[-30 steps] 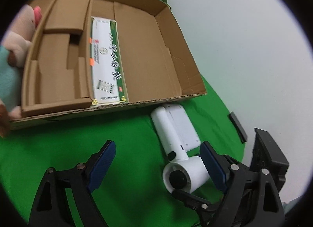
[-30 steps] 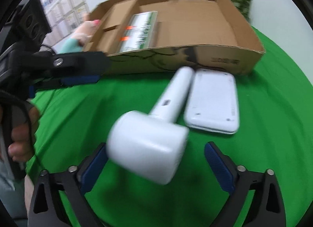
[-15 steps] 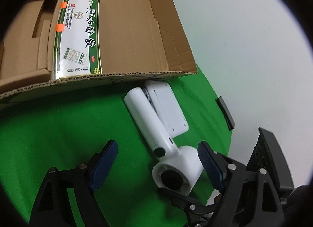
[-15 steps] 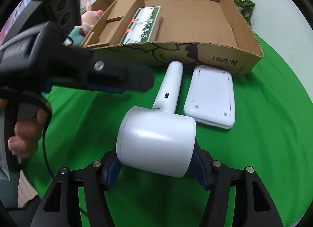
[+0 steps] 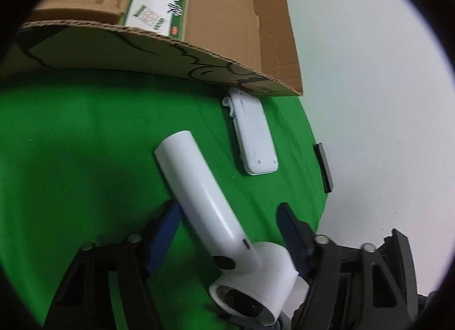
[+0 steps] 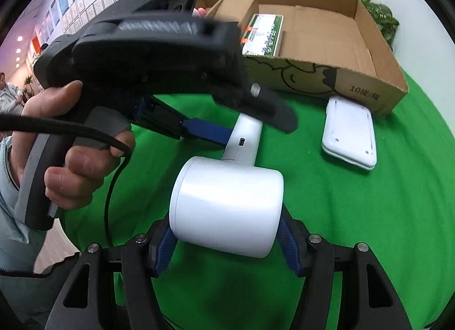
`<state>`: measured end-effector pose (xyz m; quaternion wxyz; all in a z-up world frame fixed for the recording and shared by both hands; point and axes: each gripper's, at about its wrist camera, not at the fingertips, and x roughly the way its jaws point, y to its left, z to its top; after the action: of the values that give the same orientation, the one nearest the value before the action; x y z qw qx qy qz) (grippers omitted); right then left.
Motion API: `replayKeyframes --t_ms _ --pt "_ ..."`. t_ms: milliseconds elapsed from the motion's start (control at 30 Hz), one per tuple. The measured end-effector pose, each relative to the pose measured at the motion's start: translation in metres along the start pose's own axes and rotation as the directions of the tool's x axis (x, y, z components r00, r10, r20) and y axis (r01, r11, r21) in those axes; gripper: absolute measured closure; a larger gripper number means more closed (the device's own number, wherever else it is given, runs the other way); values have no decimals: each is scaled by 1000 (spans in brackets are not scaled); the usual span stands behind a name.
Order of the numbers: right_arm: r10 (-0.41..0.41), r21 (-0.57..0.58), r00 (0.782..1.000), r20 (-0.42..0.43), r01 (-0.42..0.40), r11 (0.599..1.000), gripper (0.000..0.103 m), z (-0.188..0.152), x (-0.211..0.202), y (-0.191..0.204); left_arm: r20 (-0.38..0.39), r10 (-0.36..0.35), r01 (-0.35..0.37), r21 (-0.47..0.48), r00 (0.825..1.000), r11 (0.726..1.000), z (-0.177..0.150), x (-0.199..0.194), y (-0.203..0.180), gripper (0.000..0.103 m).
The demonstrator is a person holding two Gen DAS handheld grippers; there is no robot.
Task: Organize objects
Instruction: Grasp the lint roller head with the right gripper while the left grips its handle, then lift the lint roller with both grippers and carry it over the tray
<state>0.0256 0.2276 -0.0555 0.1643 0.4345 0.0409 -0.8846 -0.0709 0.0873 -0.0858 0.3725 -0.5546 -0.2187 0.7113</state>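
My right gripper (image 6: 224, 240) clamps the white dryer's (image 6: 227, 205) barrel; my left gripper (image 5: 227, 233), jaws just closing, straddles its handle (left pad touching). The cardboard box (image 6: 369, 85) lies ahead.

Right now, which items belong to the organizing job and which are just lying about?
Job:
- white handheld device, head clamped in right hand-held gripper; left hand-held gripper has been closing around its handle
- flat white device
- cardboard box
- green-and-white carton inside it

Lying about:
- green cloth
- plant
- black strip
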Motion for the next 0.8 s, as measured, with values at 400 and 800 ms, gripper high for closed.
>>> replayKeyframes --t_ms 400,800 --pt "-42 -26 999 35 43 999 43 -17 -17 6 23 -5 6 -58 1000 998 -11 -6 9 62" --pt "-124 -48 978 165 134 990 43 4 -37 11 126 13 -19 48 992 999 12 -29 -46 66"
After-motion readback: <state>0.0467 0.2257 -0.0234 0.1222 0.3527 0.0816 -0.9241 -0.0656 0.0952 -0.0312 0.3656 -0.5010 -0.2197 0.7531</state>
